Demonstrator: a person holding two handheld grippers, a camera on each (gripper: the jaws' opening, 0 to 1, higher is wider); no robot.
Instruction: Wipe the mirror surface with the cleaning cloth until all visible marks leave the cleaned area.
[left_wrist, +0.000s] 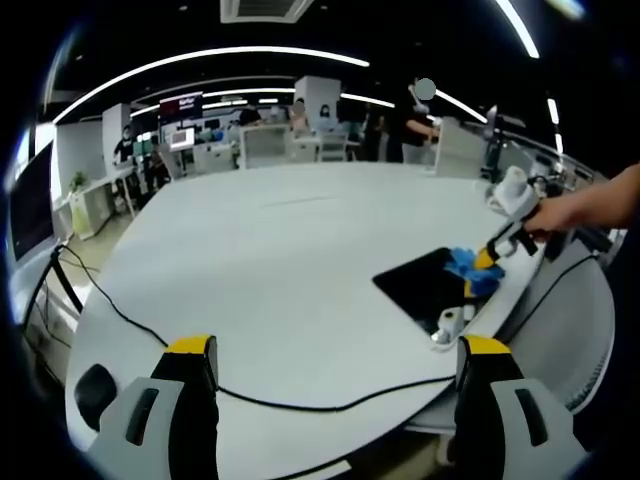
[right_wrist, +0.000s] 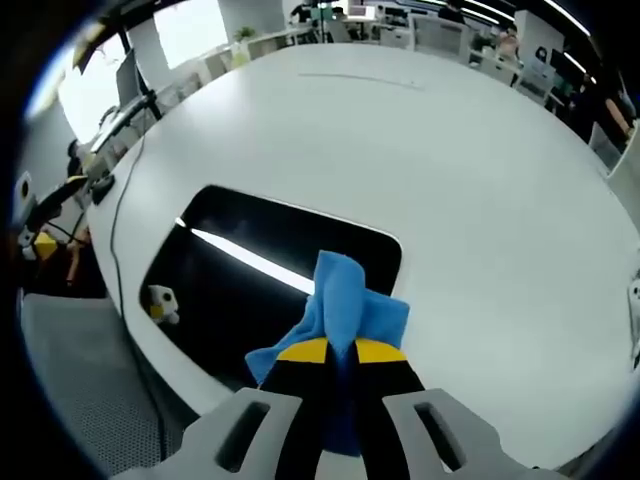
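One dark mirror (right_wrist: 270, 265) lies flat on the white table (right_wrist: 450, 180), near the table's edge; in the right gripper view it sits at centre, with a bright streak of reflected ceiling light across it. The blue cleaning cloth (right_wrist: 340, 310) rests on the mirror's edge at about 5 o'clock from its middle, pinched between the narrow, closed jaws of the right gripper (right_wrist: 340, 352), which reaches in from 6 o'clock. A small white object (right_wrist: 160, 303) shows at the mirror's 8 o'clock side.

In the left gripper view the mirror (left_wrist: 425, 285) lies toward 4 o'clock, the cloth (left_wrist: 472, 268) on its far side under the right gripper (left_wrist: 490, 255), held by a hand (left_wrist: 575, 210) coming from 3 o'clock. A black cable (left_wrist: 150, 335) crosses the table. The left gripper (left_wrist: 335, 352) hovers with jaws wide apart, holding nothing.
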